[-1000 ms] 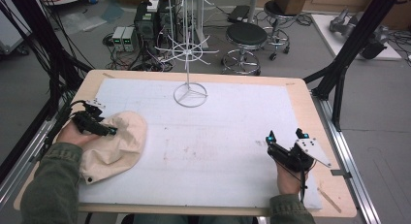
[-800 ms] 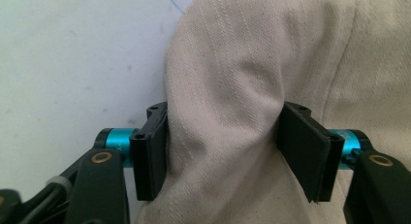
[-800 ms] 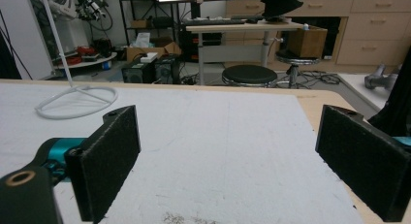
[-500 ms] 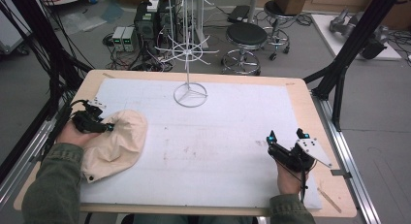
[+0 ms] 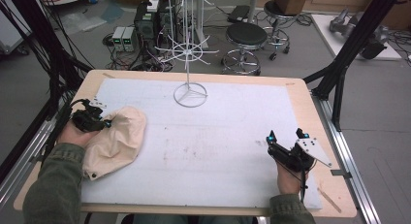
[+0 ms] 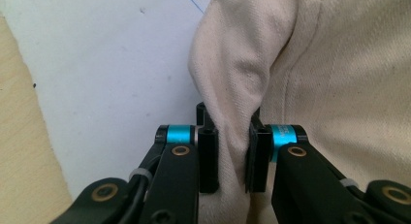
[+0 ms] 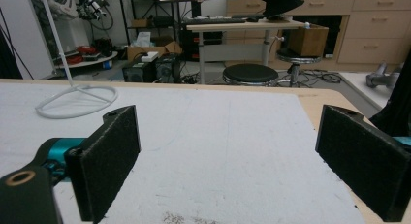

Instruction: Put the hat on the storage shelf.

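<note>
Left gripper (image 6: 232, 156) has just closed, pinching a fold of the cream cloth cap (image 5: 116, 139) at the mat's (image 5: 232, 136) left edge. The cap's long axis runs from near-left edge toward the wire stand (image 5: 189, 93) at the far edge. Right gripper (image 5: 287, 136) idles wide open, empty, near-right corner, well apart.

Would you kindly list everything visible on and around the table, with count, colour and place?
Cream cloth cap: one, cream, left side of the mat.
White wire rack stand: one, white, far middle of the mat.
White foam mat: one, white, covering the tabletop.
Wooden table: one, pale wood, under the mat.
Black round stools: two, black, on the floor beyond the table.
Left tool: one, black, just closed, pinching a fold of the cap.
Right tool: one, black, jaws wide apart above the mat at right.
</note>
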Available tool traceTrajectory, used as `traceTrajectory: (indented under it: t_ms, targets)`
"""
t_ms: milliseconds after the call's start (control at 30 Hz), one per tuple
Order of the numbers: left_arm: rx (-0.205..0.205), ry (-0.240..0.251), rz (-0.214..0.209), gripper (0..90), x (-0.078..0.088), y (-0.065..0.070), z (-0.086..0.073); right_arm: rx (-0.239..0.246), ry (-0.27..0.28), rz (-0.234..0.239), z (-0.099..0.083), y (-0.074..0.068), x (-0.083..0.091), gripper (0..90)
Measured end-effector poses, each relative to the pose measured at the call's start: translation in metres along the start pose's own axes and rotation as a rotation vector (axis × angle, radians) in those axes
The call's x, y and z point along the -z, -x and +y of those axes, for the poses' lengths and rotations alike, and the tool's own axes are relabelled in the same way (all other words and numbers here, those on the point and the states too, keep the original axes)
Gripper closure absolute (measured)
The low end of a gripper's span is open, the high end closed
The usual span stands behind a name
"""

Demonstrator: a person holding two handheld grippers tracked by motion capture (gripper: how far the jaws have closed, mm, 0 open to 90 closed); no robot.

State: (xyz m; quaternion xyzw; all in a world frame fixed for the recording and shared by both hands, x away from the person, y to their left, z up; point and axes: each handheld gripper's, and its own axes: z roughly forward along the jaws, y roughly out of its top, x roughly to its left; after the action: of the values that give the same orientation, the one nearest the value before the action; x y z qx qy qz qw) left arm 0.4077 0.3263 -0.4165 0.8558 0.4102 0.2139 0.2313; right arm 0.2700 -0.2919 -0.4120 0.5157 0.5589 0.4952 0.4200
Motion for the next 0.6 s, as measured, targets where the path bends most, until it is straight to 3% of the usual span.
traceTrajectory:
  t_ms: [133, 367, 600]
  targets:
    - [-0.004, 0.009, -0.004, 80.6, 0.002, 0.001, 0.001, 0.0, 0.0, 0.001, 0.0, 0.0, 0.0, 7.9]
    - [0.018, 0.077, -0.012, 80.5, 0.015, 0.002, 0.004, -0.001, 0.001, 0.002, 0.0, 0.0, 0.0, 7.9]
    - [0.079, 0.188, 0.001, 80.4, 0.037, -0.003, 0.004, -0.001, 0.004, 0.003, 0.0, -0.001, 0.0, 7.9]
